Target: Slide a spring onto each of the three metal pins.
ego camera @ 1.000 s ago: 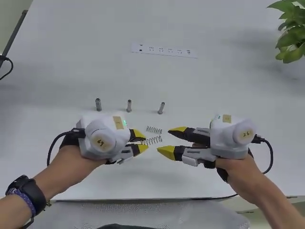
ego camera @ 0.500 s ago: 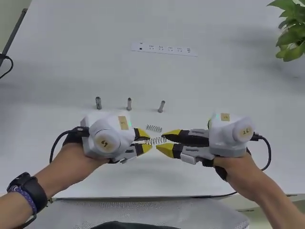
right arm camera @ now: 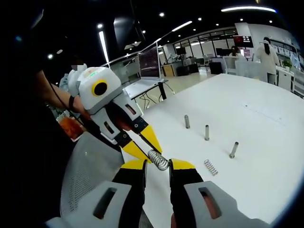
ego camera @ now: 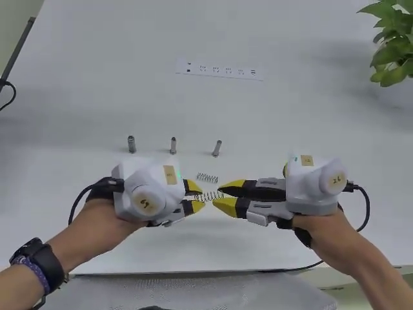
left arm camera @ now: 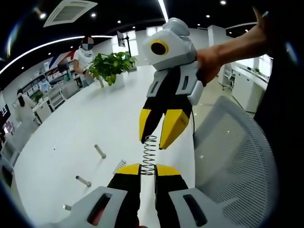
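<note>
Left gripper (left arm camera: 147, 167) nearly closed, pinching one end of a thin silver coil spring (left arm camera: 148, 153) held over the near part of the white tabletop (ego camera: 290, 116). Right gripper (right arm camera: 158, 164) meets it tip to tip, jaws narrowly apart around the spring's other end; can't tell if it grips. Coils straight and evenly spaced. Second matching spring (ego camera: 207, 178) lies flat near three short grey metal pins (ego camera: 173, 144) standing in a row.

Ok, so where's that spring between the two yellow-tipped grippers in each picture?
Head view: held spring near centre, below the three metal pins.
Left gripper view: held spring at centre, above its jaws.
Right gripper view: held spring lower centre, above its jaws.
Shared landmark: the three metal pins.
</note>
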A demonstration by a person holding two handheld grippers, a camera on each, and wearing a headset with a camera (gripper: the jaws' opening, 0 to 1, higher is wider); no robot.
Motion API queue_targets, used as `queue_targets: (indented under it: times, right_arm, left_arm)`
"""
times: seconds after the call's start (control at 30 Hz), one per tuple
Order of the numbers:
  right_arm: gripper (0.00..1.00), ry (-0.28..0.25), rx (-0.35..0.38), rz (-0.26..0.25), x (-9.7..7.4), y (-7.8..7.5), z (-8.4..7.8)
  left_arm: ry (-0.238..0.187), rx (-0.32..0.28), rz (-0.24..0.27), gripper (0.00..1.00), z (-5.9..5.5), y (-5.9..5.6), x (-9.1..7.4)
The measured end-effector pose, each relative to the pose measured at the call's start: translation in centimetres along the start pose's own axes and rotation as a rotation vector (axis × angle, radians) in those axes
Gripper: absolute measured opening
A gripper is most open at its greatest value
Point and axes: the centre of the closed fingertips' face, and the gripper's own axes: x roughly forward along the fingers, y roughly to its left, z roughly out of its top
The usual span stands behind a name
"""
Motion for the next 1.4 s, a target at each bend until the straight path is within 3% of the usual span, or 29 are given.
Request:
queue_targets:
  times: [0.37, 0.83, 1.1, 1.4]
  right_arm:
    - [0.17, 0.023, -0.027, 0.025, 0.1, 0.6, 0.5]
    - [0.17, 0.125, -0.071, 0.069, 0.7, 0.6, -0.7]
    - [0.1, 0.127, -0.089, 0.088, 0.8, 0.9, -0.8]
    - [0.09, 0.122, -0.081, 0.084, 0.6, 0.8, -0.9]
  left_arm:
    - [0.009, 0.025, -0.006, 0.02, -0.2, -0.2, 0.4]
    - [-0.001, 0.058, -0.026, 0.02, 0.4, -0.9, 0.4]
    - [-0.007, 0.068, -0.034, 0.02, 0.7, -1.2, 0.3]
    - [-0.011, 0.066, -0.036, 0.03, 0.8, -1.2, 0.5]
